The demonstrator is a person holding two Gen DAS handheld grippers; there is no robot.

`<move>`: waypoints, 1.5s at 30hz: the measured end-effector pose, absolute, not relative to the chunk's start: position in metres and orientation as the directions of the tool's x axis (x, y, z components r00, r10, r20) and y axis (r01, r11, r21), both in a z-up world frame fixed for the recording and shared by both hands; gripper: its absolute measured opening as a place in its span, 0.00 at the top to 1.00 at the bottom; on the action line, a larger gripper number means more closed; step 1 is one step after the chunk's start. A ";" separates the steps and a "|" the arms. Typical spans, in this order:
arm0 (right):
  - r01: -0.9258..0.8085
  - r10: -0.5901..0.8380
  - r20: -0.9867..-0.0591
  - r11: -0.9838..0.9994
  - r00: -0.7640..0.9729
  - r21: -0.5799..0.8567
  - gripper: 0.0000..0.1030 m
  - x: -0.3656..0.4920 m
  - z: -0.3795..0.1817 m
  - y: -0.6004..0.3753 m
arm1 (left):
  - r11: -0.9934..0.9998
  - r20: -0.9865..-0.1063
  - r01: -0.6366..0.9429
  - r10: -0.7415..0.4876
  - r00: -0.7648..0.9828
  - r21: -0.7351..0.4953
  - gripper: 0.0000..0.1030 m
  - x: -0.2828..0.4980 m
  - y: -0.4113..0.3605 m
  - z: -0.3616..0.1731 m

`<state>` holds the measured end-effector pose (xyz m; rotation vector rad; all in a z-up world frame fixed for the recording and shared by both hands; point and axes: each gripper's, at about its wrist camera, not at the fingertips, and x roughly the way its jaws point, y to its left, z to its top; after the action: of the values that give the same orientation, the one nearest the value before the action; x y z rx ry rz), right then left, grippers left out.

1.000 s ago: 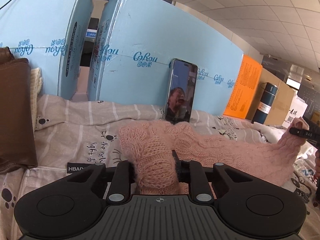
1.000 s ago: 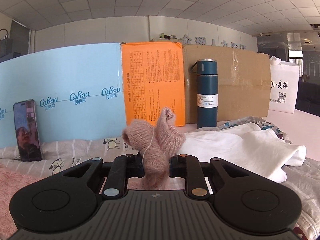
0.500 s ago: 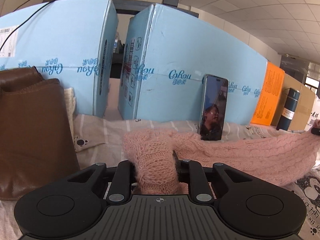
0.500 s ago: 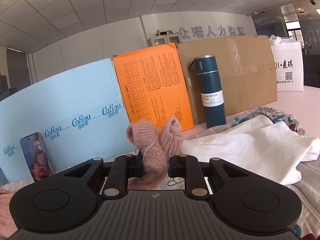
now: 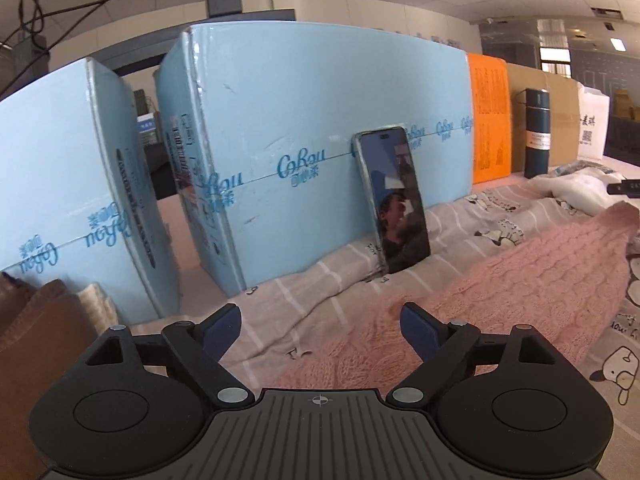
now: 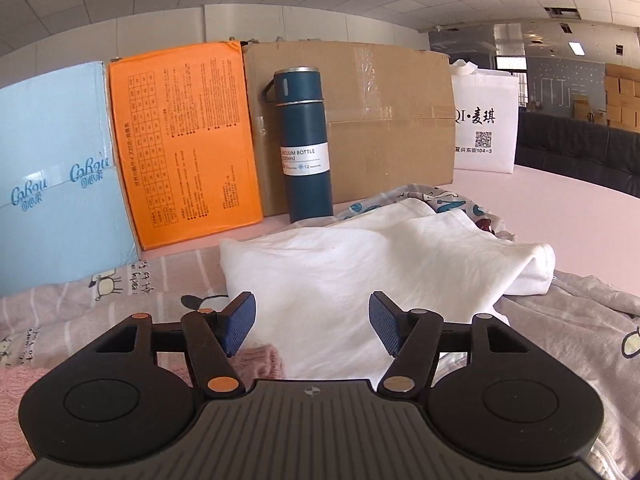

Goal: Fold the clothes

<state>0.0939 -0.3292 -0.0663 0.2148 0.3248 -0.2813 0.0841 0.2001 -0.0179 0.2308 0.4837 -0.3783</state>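
- Pink knit sweater [image 5: 520, 280] across lower right of left wrist view, long axis from bottom centre toward right edge; left gripper [image 5: 320, 326] spread wide, empty, right fingertip [image 5: 420, 330] over the knit, contact unclear.
- Same knit only at lower left of right wrist view; right gripper [image 6: 312, 320] wide open, empty, facing white garment [image 6: 380, 264].

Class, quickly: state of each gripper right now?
Left gripper: open, holding nothing, above the pink sweater.
Right gripper: open, holding nothing.
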 end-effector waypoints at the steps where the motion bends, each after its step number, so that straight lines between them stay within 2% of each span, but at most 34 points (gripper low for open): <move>1: 0.251 -0.180 -0.317 0.947 0.931 0.199 0.33 0.090 -0.064 -0.330 | 0.882 -0.519 0.458 -0.340 0.784 0.113 0.13 0.091 0.195 -0.022; 3: 0.130 -0.050 -0.298 0.959 0.953 0.253 0.25 0.088 -0.061 -0.328 | 0.842 -0.577 0.534 -0.398 0.713 0.080 0.14 0.101 0.187 -0.033; 5: 0.012 0.075 -0.290 0.958 0.954 0.285 0.23 0.088 -0.060 -0.325 | 0.799 -0.627 0.599 -0.440 0.643 0.053 0.16 0.109 0.179 -0.043; 6: -0.031 0.115 -0.293 0.961 0.949 0.276 0.23 0.089 -0.061 -0.320 | 0.781 -0.636 0.623 -0.456 0.622 0.049 0.33 0.109 0.177 -0.047; 9: -0.143 0.200 -0.309 0.970 0.930 0.199 0.23 0.091 -0.059 -0.295 | 0.746 -0.615 0.663 -0.494 0.615 0.064 0.64 0.098 0.176 -0.049; 12: -0.292 0.321 -0.315 0.947 0.893 0.136 0.23 0.093 -0.054 -0.270 | 0.729 -0.552 0.676 -0.522 0.651 0.108 0.81 0.078 0.178 -0.042; 17: -0.544 0.512 -0.344 0.839 0.787 0.005 0.18 0.094 -0.041 -0.225 | 0.694 -0.465 0.692 -0.555 0.690 0.198 0.83 0.029 0.167 -0.030; 21: -0.658 0.577 -0.387 0.745 0.720 -0.113 0.18 0.095 -0.039 -0.192 | 0.666 -0.394 0.695 -0.583 0.711 0.271 0.83 -0.011 0.157 -0.020; 27: -0.788 0.644 -0.465 0.563 0.607 -0.249 0.15 0.093 -0.038 -0.149 | 0.627 -0.394 0.669 -0.541 0.743 0.399 0.83 -0.050 0.139 -0.025; 31: -0.848 0.684 -0.502 0.453 0.529 -0.277 0.16 0.087 -0.037 -0.126 | 0.610 -0.409 0.673 -0.535 0.740 0.418 0.83 -0.061 0.139 -0.029; 33: -0.863 0.689 -0.522 0.434 0.503 -0.259 0.28 0.086 -0.036 -0.123 | 0.612 -0.409 0.668 -0.529 0.744 0.423 0.83 -0.063 0.140 -0.031; 35: -0.873 0.689 -0.539 0.427 0.484 -0.238 0.76 0.083 -0.037 -0.125 | 0.613 -0.414 0.673 -0.532 0.739 0.414 0.83 -0.065 0.142 -0.033; 36: -0.872 0.686 -0.543 0.427 0.485 -0.241 0.83 0.079 -0.037 -0.126 | 0.609 -0.414 0.678 -0.537 0.735 0.412 0.83 -0.066 0.142 -0.033; 38: -0.863 0.681 -0.533 0.434 0.501 -0.257 0.89 0.066 -0.034 -0.131 | 0.600 -0.413 0.686 -0.548 0.727 0.411 0.83 -0.066 0.143 -0.033; 45: -0.835 0.702 -0.454 0.483 0.549 -0.263 0.91 -0.004 -0.009 -0.156 | 0.583 -0.395 0.719 -0.600 0.696 0.379 0.83 -0.078 0.156 -0.023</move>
<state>-0.0043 -0.1562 -0.0094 -0.4886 0.3033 0.9534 -0.0785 0.1562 -0.0227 0.5462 0.2350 -0.7777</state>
